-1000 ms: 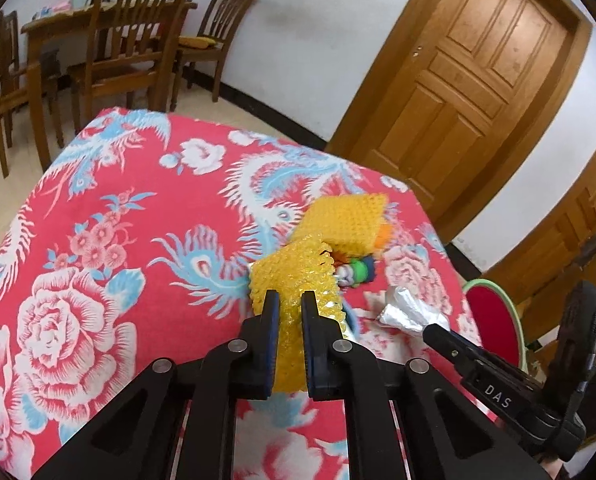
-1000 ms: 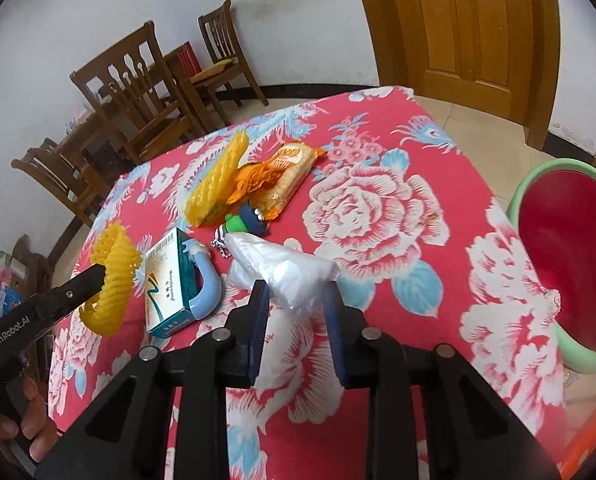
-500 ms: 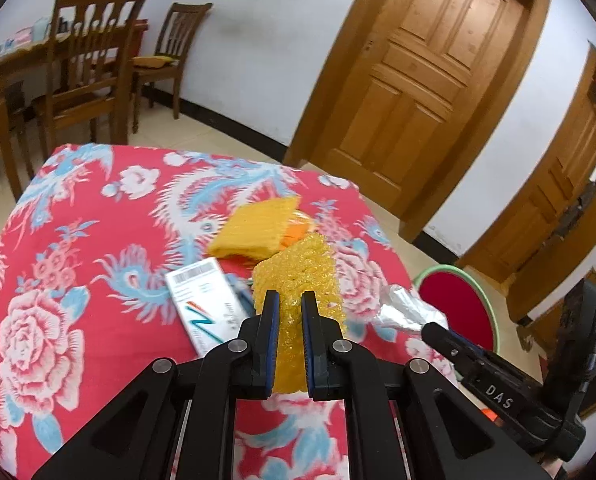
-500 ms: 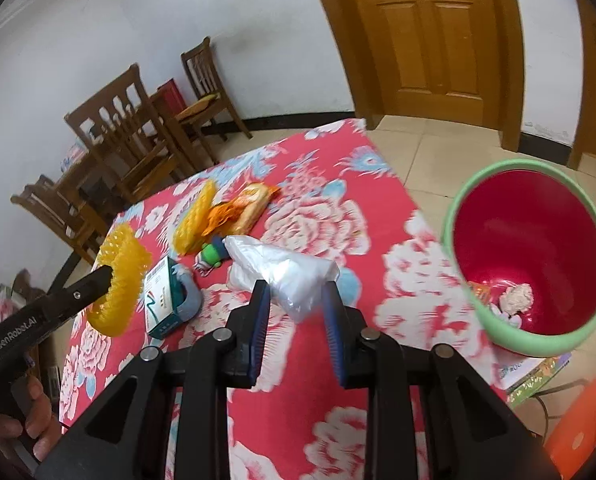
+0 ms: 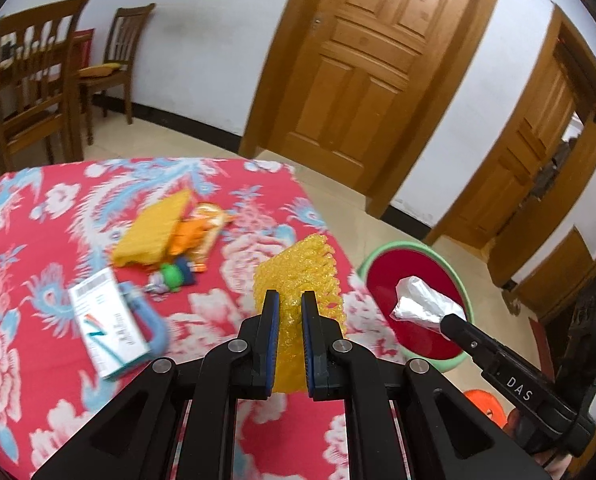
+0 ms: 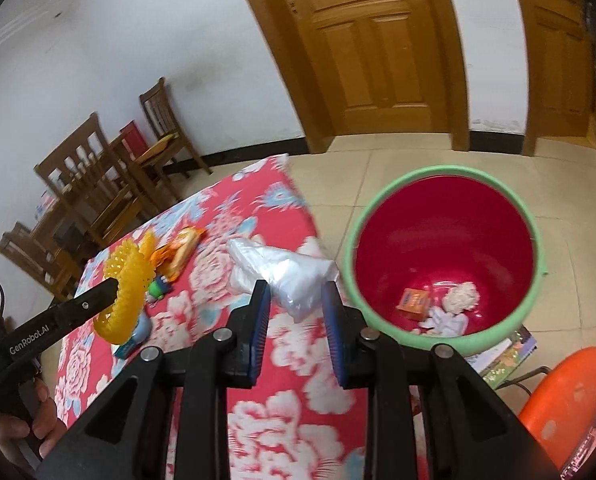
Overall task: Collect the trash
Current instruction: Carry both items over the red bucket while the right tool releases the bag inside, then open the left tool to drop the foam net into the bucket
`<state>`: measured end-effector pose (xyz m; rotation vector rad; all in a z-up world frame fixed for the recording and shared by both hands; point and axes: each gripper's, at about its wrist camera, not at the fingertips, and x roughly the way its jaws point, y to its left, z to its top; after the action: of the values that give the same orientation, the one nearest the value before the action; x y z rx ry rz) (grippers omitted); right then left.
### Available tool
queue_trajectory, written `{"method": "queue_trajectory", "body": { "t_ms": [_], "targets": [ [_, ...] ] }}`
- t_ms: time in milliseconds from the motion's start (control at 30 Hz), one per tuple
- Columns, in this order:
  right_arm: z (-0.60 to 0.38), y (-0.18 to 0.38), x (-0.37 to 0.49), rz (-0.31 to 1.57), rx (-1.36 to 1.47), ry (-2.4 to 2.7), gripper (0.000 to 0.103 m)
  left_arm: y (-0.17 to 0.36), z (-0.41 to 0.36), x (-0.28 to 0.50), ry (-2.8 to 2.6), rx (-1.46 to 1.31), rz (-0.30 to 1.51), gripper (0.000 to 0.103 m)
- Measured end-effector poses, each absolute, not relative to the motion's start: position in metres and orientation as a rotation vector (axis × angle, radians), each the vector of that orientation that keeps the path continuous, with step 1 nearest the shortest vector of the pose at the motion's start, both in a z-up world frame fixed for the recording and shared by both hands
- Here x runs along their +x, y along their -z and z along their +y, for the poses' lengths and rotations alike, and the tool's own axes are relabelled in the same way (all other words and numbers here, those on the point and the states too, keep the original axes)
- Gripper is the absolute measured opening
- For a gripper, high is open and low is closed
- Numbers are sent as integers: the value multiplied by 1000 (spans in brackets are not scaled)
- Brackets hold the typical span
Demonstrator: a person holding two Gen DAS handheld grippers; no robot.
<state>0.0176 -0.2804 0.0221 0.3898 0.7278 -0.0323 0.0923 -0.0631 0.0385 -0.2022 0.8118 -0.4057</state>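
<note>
My left gripper (image 5: 286,300) is shut on a yellow foam net (image 5: 298,276) and holds it above the table's right edge; it also shows in the right wrist view (image 6: 124,292). My right gripper (image 6: 296,292) is shut on a crumpled clear plastic bag (image 6: 290,276), held beside the red bin with a green rim (image 6: 444,252); in the left wrist view the bag (image 5: 422,304) hangs over the bin (image 5: 416,296). The bin holds an orange packet (image 6: 414,300) and white paper (image 6: 456,304).
On the red floral tablecloth (image 5: 38,360) lie a white box (image 5: 108,326) on a blue item, a second yellow net (image 5: 154,232), an orange wrapper (image 5: 200,228) and a small green-blue toy (image 5: 176,274). An orange stool (image 6: 570,396), wooden chairs (image 5: 30,92) and doors (image 5: 362,80) surround.
Both grippers have swung right toward the bin with their loads. The plastic bag now hangs at the bin's rim, and the yellow net is at the table's right edge.
</note>
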Motion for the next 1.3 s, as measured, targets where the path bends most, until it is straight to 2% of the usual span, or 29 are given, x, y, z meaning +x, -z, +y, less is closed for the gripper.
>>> {"method": "queue_trajectory", "body": {
  "t_ms": [667, 1167, 1300],
  "targets": [
    [-370, 9, 7, 751, 505, 225, 29, -10, -192, 114, 574, -42, 899, 10],
    [-404, 37, 9, 803, 577, 300, 30, 24, -251, 129, 636, 50, 977, 11],
    [-409, 39, 9, 803, 588, 310, 30, 30, -260, 135, 640, 65, 988, 14]
  ]
}}
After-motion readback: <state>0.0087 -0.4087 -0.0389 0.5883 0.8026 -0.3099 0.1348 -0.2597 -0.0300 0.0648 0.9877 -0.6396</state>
